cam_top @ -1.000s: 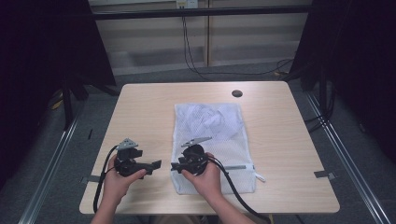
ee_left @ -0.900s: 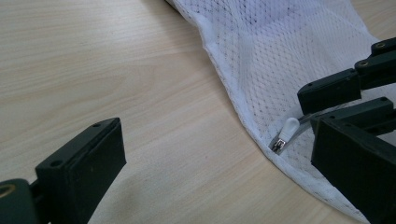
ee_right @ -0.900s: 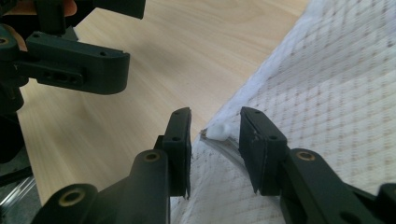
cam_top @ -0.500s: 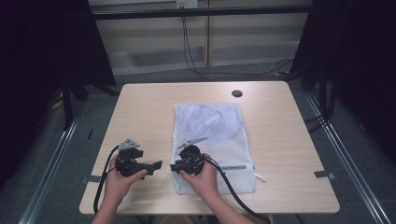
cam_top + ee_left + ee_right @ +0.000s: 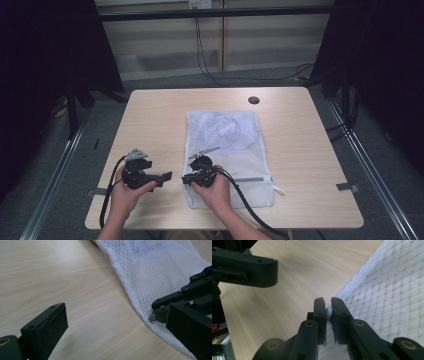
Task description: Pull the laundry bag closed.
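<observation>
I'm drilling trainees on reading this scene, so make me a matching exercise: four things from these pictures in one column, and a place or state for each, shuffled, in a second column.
Things:
1. left gripper
2. right gripper
3. mesh bag
4. round dark hole

Places or states:
A. lies flat on the middle of the table
B. sits near the table's far edge
C. jaws wide apart over bare wood, beside the bag
D. jaws pinched on a small white piece at the bag's edge

Pairs: 1-C, 2-D, 3-A, 4-B
</observation>
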`<state>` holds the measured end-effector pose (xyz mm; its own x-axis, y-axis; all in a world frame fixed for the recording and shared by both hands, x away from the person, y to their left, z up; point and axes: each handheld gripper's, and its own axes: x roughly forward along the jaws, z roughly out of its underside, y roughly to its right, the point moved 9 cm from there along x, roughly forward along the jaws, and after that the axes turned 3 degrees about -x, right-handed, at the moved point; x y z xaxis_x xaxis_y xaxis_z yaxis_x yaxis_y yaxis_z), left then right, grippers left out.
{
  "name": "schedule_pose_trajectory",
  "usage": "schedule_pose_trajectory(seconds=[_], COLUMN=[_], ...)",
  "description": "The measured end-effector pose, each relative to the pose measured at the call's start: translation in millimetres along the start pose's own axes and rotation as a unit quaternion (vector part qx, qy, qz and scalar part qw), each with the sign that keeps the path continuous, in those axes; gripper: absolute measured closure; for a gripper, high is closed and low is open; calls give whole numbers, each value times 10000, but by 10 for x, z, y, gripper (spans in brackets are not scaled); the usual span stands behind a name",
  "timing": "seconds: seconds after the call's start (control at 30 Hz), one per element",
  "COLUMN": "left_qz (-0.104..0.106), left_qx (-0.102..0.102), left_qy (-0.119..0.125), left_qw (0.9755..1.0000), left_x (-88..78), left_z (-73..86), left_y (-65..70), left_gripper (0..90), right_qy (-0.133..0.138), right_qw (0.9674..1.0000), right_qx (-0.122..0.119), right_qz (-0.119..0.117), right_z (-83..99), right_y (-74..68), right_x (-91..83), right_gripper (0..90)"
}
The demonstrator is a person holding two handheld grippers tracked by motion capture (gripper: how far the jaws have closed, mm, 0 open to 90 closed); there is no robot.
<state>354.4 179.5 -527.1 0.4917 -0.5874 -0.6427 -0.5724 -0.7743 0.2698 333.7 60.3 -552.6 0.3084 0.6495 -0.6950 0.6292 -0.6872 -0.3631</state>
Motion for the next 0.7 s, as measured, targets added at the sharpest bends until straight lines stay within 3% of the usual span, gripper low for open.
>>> schedule_pose_trajectory(seconds=[0.23, 0.5, 0.7], left_qz=[53, 133, 370], left_qx=[27, 26, 10], left_qy=[-63, -120, -289], left_qw=[10000, 9998, 9989], left_x=[12, 24, 86], left_z=[20, 44, 99], left_y=[20, 50, 147], left_gripper=[35, 37, 36], right_qy=[-96, 29, 110], right_qw=[9999, 9996, 9991], right_qx=[136, 255, 362], right_qz=[-27, -118, -197], right_z=[6, -40, -73], right_y=[17, 17, 31], right_x=[16, -59, -136], right_gripper=[865, 867, 867])
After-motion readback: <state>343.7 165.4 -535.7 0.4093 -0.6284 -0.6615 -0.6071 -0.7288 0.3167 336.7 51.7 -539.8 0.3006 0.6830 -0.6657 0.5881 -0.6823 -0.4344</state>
